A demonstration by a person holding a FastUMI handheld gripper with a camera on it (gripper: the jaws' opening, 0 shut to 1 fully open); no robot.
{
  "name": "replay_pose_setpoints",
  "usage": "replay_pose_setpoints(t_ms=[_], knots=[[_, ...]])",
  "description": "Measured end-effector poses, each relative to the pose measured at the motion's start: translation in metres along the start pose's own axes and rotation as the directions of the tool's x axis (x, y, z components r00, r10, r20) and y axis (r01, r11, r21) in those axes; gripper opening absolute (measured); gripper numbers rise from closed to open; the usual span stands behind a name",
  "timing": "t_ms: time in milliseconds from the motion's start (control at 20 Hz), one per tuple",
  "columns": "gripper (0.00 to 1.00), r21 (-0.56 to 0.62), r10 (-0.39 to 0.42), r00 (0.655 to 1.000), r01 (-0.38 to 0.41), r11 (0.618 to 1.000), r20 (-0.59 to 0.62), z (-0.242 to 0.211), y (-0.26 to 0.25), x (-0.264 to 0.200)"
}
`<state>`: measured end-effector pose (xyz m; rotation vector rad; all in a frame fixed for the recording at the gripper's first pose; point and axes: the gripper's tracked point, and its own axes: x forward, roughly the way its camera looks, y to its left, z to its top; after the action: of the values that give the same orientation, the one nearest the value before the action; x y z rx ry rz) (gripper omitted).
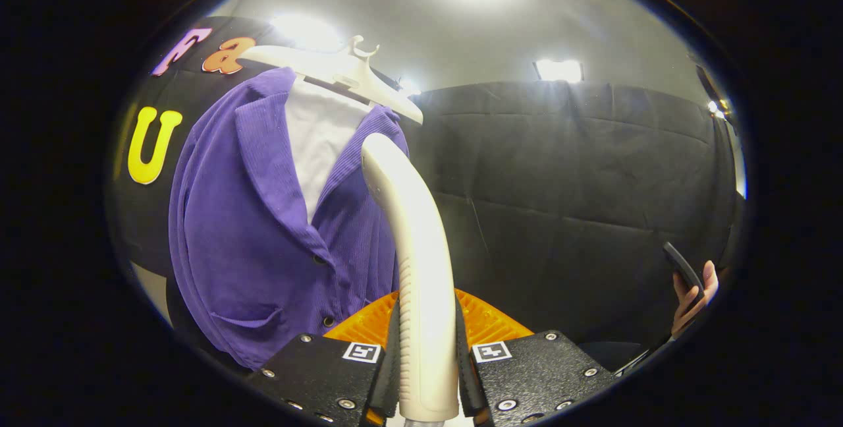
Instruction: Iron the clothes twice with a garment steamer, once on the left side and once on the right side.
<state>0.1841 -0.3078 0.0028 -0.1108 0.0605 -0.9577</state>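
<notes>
Purple corduroy jacket over a white shirt hangs on a pale hanger, ahead of the gripper. The jaws pinch the steamer by its handle from both sides; its head rises to the jacket's right front panel, near the collar. A hand with a phone shows off to the right.
</notes>
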Motion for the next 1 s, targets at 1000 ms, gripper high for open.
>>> replay_pose_setpoints(t_ms=[1000], knots=[[0.36,-0.018,-0.014,0.997,0.016,1.0,0.08,0.033,0.027,0.1]])
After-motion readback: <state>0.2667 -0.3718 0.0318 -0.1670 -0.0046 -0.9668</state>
